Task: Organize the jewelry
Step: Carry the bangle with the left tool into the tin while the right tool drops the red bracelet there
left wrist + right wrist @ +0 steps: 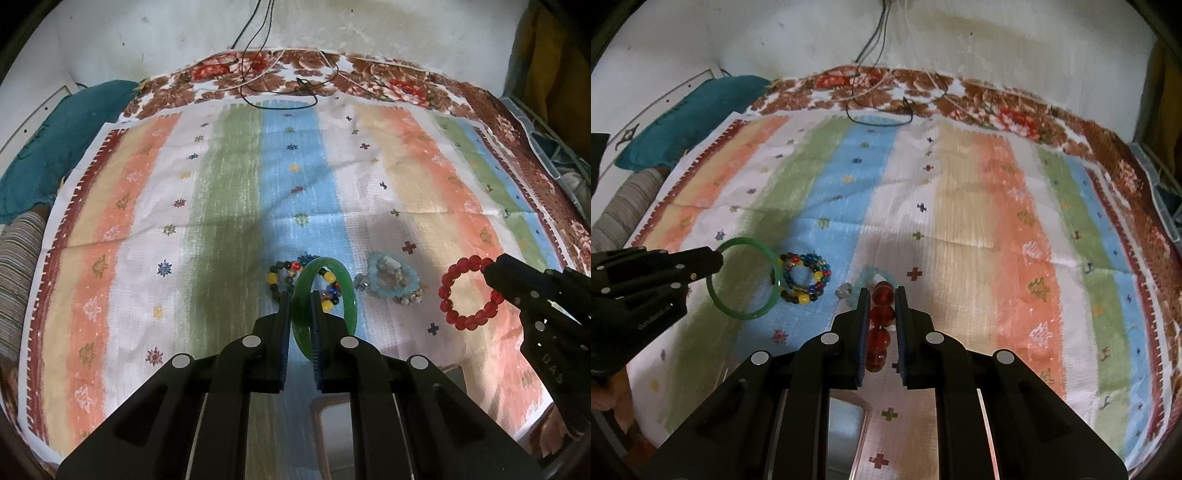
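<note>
On the striped cloth (236, 192), left gripper (300, 295) up front, jaws drawn nearly together and clamped on the rim of a green bangle (345, 284). Bangle standing upright on edge between the 2 fingers (283, 325), lifted clear of the cloth as far as can be judged. Just behind it, flat on the blue stripe, a multicoloured bead bracelet (275, 277), partly seen through the green ring. Beside that, to the right, a pale blue bead bracelet (393, 277) lying on the cloth with a small grey bead (361, 282) at its left edge. Further right, right gripper (489, 271) reaching in from the side, narrowly parted and pinching a red bead bracelet (467, 293) at its upper right, loop hanging open.

From the right wrist view, same grip confirmed: red beads (881, 314) strung in a line between the 2 blue pads (865, 325), gripper (882, 291) closed down to bead width. Pale blue bracelet (873, 273) mostly hidden behind the fingers. Off to the left, green bangle (746, 280) held at its far-left rim by the other gripper (714, 262), overlapping the multicoloured bracelet (803, 277). Near the bottom, under the grippers, edge of a small tray (849, 417), contents not visible. At the far end of the cloth, loose black cable (280, 99) against the wall.
</note>
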`<state>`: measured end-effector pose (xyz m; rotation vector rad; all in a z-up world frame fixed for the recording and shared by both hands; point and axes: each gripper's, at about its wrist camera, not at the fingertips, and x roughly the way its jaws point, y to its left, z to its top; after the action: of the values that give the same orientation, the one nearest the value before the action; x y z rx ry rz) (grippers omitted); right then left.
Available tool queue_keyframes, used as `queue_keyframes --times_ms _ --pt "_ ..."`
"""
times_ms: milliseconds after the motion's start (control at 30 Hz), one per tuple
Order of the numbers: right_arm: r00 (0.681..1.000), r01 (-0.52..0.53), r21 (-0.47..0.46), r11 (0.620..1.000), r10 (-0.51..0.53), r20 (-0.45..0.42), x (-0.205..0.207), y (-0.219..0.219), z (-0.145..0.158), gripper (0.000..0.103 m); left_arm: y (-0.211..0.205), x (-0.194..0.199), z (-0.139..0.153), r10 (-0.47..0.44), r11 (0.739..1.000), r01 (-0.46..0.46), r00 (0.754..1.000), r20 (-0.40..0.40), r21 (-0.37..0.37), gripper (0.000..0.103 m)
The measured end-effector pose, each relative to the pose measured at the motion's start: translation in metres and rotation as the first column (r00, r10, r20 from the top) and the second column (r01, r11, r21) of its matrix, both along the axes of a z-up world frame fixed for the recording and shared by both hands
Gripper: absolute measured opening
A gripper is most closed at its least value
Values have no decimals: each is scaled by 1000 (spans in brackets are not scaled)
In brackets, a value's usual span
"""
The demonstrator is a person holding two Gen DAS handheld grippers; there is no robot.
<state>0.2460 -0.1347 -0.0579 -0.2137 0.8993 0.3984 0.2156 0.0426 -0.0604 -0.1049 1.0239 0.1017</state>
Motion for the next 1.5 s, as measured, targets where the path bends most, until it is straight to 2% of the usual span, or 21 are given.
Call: queue_keyframes --times_ms 433,767,1333,1433,1500 --pt "999 -15 64 998 12 33 -30 -9 22 14 -17 -28 20 -28 1000 28 999 43 -8 10" --pt "999 -26 93 995 22 37 -55 -17 27 14 -19 -52 29 -39 999 41 997 59 -22 10" --pt "999 -31 113 993 32 -7 -88 -24 15 14 -37 -92 23 -81 996 82 996 36 -30 10" --pt "1000 -14 119 993 17 -18 -88 -28 13 17 -40 -91 20 -99 994 100 995 23 -44 13" --pt "1000 -7 118 993 9 -17 -87 -30 13 33 -40 -91 21 -94 995 94 995 35 -13 31"
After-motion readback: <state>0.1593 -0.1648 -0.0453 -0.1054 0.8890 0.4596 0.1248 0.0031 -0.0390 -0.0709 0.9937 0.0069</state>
